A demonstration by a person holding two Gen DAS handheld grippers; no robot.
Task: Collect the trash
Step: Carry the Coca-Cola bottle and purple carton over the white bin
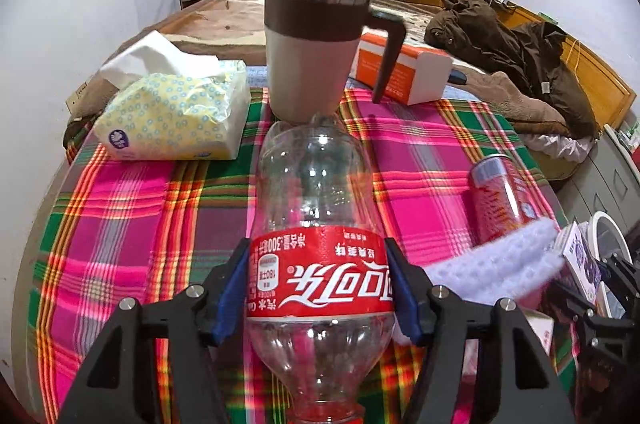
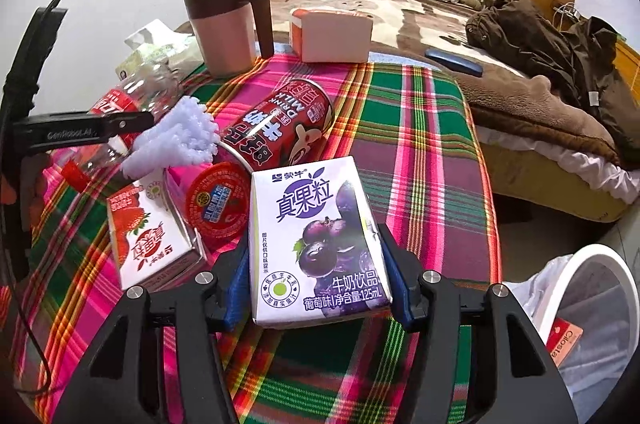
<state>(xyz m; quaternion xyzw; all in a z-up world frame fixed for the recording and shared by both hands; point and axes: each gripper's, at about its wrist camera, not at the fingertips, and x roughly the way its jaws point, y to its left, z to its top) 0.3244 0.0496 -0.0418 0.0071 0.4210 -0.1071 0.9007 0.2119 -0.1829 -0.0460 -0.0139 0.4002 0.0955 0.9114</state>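
Clear glossy plastic bottle (image 1: 320, 224); woven plaid tablecloth (image 1: 420, 151).

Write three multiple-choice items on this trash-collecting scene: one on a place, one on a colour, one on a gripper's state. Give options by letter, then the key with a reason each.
1. Where is the bin?
A. on the bed
B. low, right of the table
C. behind the mug

2. What colour is the bottle's label?
A. red
B. blue
C. green

3. What does the right gripper hold?
A. nothing
B. the tissue pack
C. the grape carton

Key:
1 B: the right wrist view shows the white-rimmed bin, with its liner, below the table edge on the right.
2 A: the bottle in the left gripper wears a red band with white script.
3 C: the right gripper has its blue pads against both sides of the grape carton.
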